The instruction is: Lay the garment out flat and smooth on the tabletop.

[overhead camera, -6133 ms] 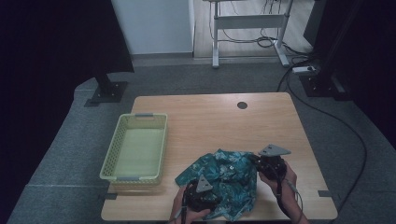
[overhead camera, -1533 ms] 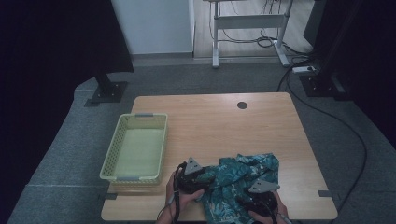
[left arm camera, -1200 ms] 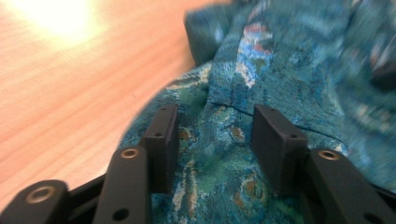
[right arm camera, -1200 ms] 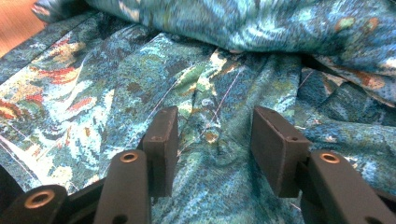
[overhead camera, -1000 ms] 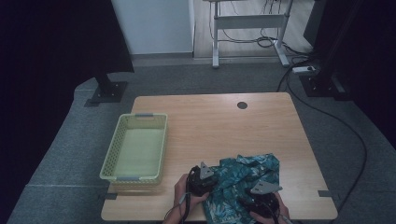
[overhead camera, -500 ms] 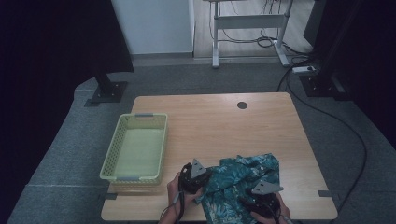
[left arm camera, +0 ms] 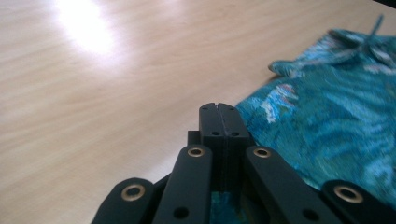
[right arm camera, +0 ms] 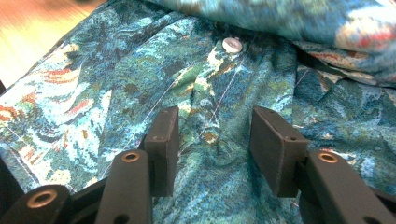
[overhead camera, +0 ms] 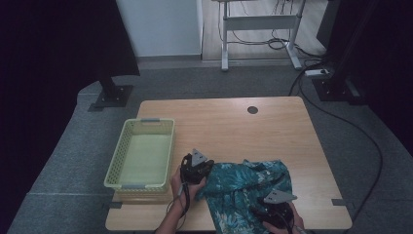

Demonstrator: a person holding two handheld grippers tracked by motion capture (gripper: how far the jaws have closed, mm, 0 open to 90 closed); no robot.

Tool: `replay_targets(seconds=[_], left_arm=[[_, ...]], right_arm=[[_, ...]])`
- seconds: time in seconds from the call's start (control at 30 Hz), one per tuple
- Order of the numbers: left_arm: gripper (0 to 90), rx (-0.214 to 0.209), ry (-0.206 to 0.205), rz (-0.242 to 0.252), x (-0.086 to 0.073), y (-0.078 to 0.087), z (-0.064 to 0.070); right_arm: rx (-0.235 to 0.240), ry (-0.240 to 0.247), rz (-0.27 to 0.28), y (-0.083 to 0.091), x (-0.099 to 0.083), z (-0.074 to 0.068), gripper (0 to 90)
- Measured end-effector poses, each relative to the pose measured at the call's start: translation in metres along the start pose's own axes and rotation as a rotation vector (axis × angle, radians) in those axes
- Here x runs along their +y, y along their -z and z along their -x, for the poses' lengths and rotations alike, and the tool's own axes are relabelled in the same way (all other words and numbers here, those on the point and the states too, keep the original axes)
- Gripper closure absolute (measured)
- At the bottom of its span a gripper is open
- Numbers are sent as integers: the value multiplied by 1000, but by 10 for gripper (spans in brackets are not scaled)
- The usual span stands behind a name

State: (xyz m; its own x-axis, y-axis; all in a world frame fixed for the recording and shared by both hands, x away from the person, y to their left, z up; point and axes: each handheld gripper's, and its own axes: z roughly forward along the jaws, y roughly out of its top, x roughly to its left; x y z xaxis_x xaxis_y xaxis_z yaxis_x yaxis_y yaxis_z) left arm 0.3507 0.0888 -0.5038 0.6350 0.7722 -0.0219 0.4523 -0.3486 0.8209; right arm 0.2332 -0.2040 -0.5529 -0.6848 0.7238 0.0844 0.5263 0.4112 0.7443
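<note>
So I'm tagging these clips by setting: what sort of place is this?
Probably a lab or studio set up for recording, not a home. A lone wooden table stands on grey carpet, dark curtains hang at the sides, and cables trail over the floor beside a metal desk frame.

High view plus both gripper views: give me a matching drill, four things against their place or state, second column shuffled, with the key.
Things:
1. left gripper
2. right gripper
3. basket
4. shirt

Places or states:
A. jaws apart over patterned cloth, a white button just beyond them
B. teal print, crumpled on the table's near right part
C. jaws pressed together at the cloth's edge
D. pale green, nothing inside, at the table's left edge

Pairs: 1-C, 2-A, 3-D, 4-B
</note>
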Motion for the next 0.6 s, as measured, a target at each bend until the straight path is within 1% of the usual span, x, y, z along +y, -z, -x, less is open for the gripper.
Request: replay_targets(seconds=[0.17, 0.27, 0.33, 0.43, 0.47, 0.53, 0.6], left_arm=[[900, 40, 27, -12, 9, -7, -17], [900, 64, 49, -17, 11, -11, -24], [900, 71, 62, -18, 10, -13, -27], [900, 61, 92, -24, 4, -16, -29], [900, 57, 92, -25, 2, -16, -27], [852, 31, 91, -22, -1, -15, -22], [803, 7, 79, -18, -3, -13, -16]], right_arm=[[5, -3, -7, 2, 0, 1, 524], [12, -6, -13, 4, -1, 3, 529], [17, -9, -14, 5, -2, 5, 532], [24, -16, -16, 7, -3, 7, 533], [26, -18, -14, 7, -3, 8, 533], [25, -15, -17, 7, -3, 7, 533], [23, -13, -18, 7, -3, 7, 533]])
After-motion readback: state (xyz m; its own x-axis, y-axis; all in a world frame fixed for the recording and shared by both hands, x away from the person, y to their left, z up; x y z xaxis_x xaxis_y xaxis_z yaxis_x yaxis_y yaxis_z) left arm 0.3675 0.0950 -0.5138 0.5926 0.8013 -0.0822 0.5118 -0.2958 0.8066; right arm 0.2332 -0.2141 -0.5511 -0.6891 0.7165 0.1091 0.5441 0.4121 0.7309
